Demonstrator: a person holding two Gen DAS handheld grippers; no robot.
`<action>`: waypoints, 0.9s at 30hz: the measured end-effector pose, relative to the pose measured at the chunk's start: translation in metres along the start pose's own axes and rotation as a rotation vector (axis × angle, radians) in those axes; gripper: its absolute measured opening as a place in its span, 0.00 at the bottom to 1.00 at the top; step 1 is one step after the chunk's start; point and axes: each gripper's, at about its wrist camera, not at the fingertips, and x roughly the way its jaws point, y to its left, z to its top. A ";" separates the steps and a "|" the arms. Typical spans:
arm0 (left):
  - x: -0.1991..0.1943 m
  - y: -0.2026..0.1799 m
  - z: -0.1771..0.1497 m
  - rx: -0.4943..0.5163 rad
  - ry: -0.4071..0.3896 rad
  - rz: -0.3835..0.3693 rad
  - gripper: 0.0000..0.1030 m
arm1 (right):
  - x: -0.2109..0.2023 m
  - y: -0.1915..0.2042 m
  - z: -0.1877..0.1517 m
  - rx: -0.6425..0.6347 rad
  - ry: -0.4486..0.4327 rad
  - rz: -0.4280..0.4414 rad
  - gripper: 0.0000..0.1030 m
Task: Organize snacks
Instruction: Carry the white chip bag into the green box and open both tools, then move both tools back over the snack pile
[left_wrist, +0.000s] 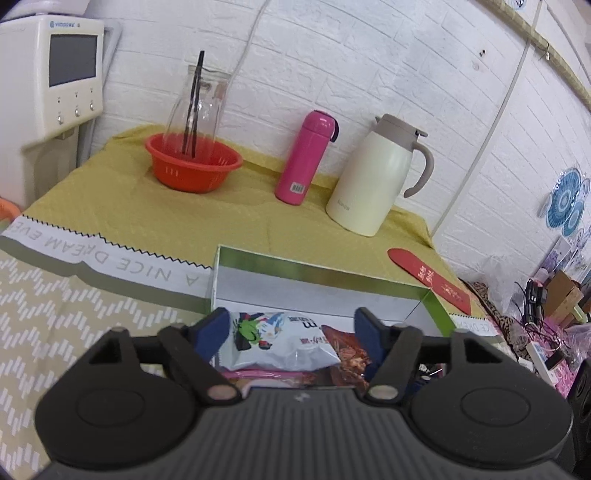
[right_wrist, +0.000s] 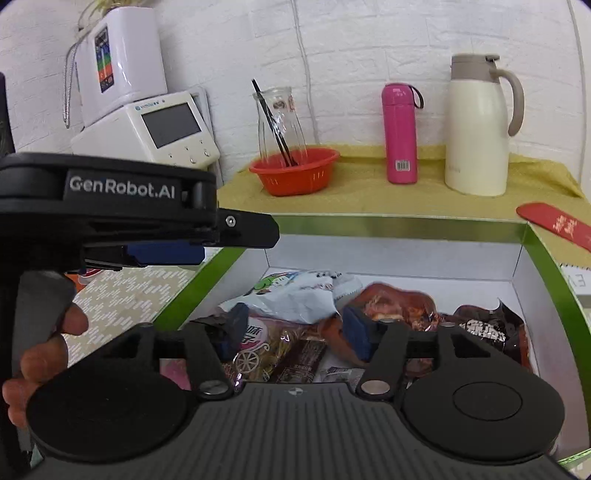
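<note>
The snack packets (right_wrist: 295, 302) lie heaped inside the green-rimmed box (right_wrist: 406, 223) — below and between the released jaws of the right gripper (right_wrist: 295, 328). The left gripper (left_wrist: 293, 328) hovers over the box's left rim, jaws also apart, holding nothing — a white packet (left_wrist: 280, 343) shows between them.

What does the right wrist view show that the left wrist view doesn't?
Only the right wrist view shows the left hand-held gripper from the side, the white appliance stacked on the dispenser, and the dark snack pack in the box. Only the left wrist view shows the blue wall decoration and cluttered cables. Both show the box, red basket, pink bottle and jug.
</note>
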 end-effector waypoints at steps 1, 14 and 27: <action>-0.006 -0.001 0.000 -0.013 -0.024 0.004 0.82 | -0.006 0.001 -0.001 -0.023 -0.024 -0.002 1.00; -0.058 -0.024 -0.023 0.060 -0.054 0.087 0.86 | -0.073 -0.001 -0.011 -0.030 -0.084 -0.015 1.00; -0.115 -0.058 -0.064 0.140 -0.060 0.057 0.86 | -0.145 -0.004 -0.043 -0.002 -0.105 -0.041 1.00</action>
